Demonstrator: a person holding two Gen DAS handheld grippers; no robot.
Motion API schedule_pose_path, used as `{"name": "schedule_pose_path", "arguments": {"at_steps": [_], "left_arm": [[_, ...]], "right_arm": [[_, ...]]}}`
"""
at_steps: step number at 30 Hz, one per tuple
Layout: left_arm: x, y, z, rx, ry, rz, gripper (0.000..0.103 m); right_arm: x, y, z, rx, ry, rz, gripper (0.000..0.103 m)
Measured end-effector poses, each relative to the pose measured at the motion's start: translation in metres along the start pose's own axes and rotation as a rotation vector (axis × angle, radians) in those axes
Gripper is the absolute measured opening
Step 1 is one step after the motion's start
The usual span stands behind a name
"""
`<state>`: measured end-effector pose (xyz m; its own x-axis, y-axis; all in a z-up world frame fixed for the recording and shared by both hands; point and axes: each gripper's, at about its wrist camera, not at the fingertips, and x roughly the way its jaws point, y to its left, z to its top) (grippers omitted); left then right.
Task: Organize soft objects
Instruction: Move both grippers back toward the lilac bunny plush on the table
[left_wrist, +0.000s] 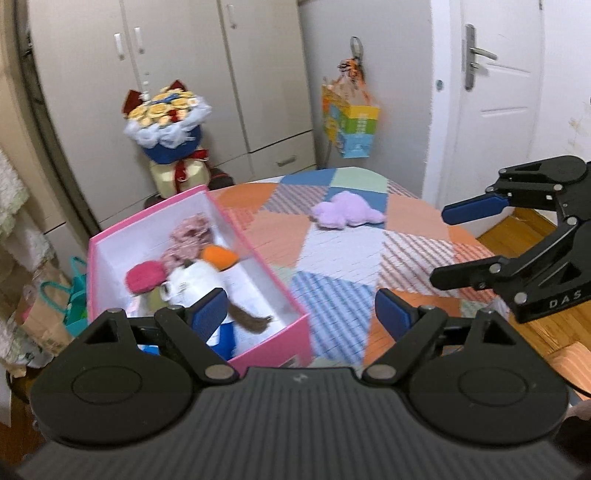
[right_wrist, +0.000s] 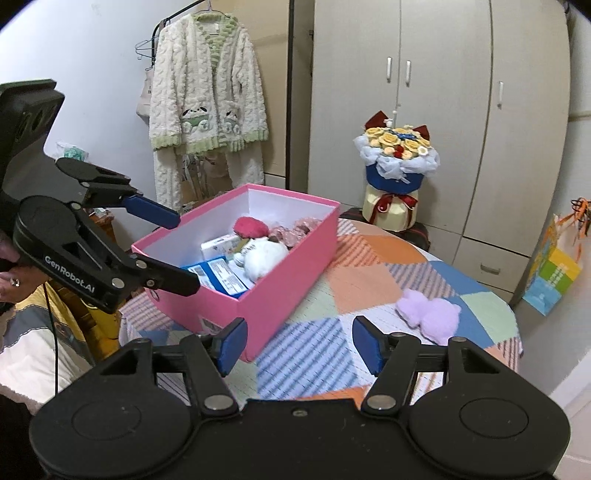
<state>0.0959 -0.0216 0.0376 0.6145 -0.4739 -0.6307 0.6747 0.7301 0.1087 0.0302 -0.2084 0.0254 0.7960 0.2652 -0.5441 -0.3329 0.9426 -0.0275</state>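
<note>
A: Left wrist view: what's done?

B: The pink box (left_wrist: 273, 332) on the patchwork table (left_wrist: 332, 266) already holds several soft toys, among them a white plush (left_wrist: 195, 280); blur hides exactly how many. One lilac plush (left_wrist: 345, 210) lies alone on the table, well apart from the box. The left gripper (left_wrist: 301, 314) is spread, empty.

A: Right wrist view?

B: Same layout. The right gripper (right_wrist: 297, 343) gapes with nothing between its pads. Likely only the lilac plush is left to pack.
</note>
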Motion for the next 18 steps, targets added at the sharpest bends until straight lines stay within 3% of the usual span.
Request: {"name": "schedule_pose_path", "arguments": {"at_steps": [9,18], "left_arm": [[0.042,-0.031,0.023,-0.024,0.016,-0.078,0.087],[0.092,-0.042,0.044,-0.149,0.006,-0.124,0.087]], "right_arm": [[0.007,-0.038,-0.017,0.055,-0.006,-0.018,0.070],[0.030,-0.071,-0.027,0.055,-0.005,-0.049,0.071]]}}
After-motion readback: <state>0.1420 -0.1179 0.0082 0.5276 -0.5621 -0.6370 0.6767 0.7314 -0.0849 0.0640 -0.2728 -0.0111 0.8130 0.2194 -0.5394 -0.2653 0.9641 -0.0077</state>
